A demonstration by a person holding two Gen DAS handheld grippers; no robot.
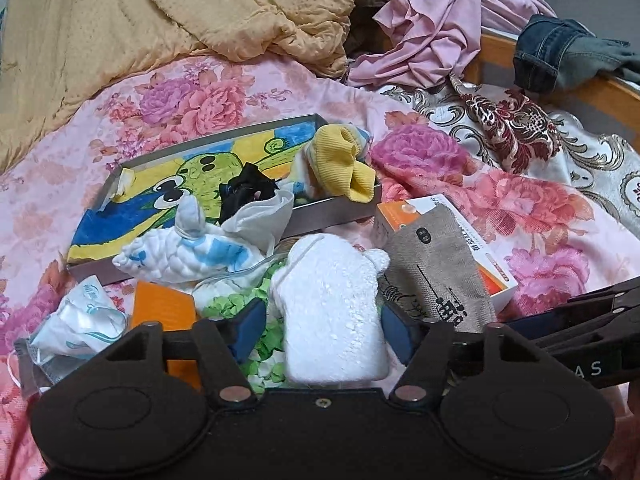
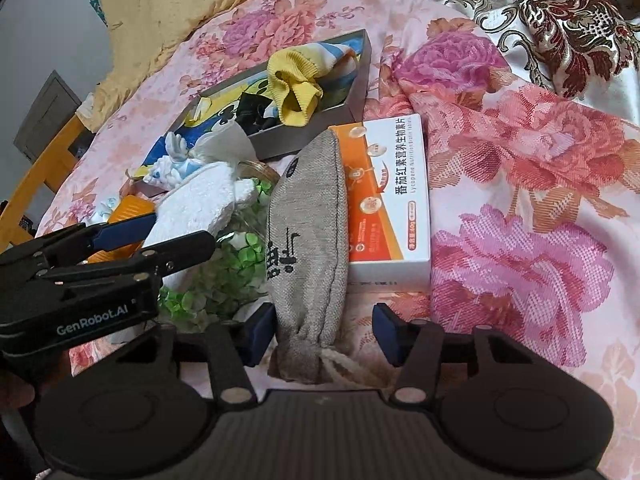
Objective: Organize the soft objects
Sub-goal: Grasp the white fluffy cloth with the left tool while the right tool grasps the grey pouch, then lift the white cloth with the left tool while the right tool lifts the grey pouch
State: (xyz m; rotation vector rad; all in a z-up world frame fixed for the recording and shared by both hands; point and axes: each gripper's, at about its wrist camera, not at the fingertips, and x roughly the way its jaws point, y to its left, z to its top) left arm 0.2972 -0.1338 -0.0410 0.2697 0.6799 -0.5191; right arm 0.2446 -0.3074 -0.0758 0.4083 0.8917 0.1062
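A bed spread with a pink floral bedcover (image 1: 280, 92) filled both views, with a rumpled tan quilt (image 1: 168, 20) at its head, pink clothing (image 1: 440, 28) and a pair of jeans (image 1: 560, 52) heaped by the wooden rail, and a maroon-and-silver brocade cloth (image 1: 520, 132) at the far right. On the cover lay a shallow grey tray (image 1: 332, 216) lined with a cartoon drawing; a yellow sock (image 1: 344, 164) draped over its right corner, a black item (image 1: 244, 192) sat inside, and white tissue (image 1: 264, 220) lay over its near rim. Just in front of the tray was a blue-and-white quilted cloth (image 1: 180, 252). The left gripper (image 1: 324, 328) had its jaws spread on either side of a white fluffy mitt-shaped cloth (image 1: 328, 308), which rested on a clear bag of green and white pieces (image 1: 248, 304); neither blue pad clearly pressed on it. A packaged face mask (image 1: 80, 320) and an orange object (image 1: 160, 308) lay to the left of it. The right gripper (image 2: 320, 332) straddled the drawstring end of a grey linen pouch (image 2: 308, 240); its left pad stood at the fabric, though whether it touched could not be told, and its right pad stood clear of it. The pouch lay partly over an orange-and-white supplement box (image 2: 392, 200), near the tray.
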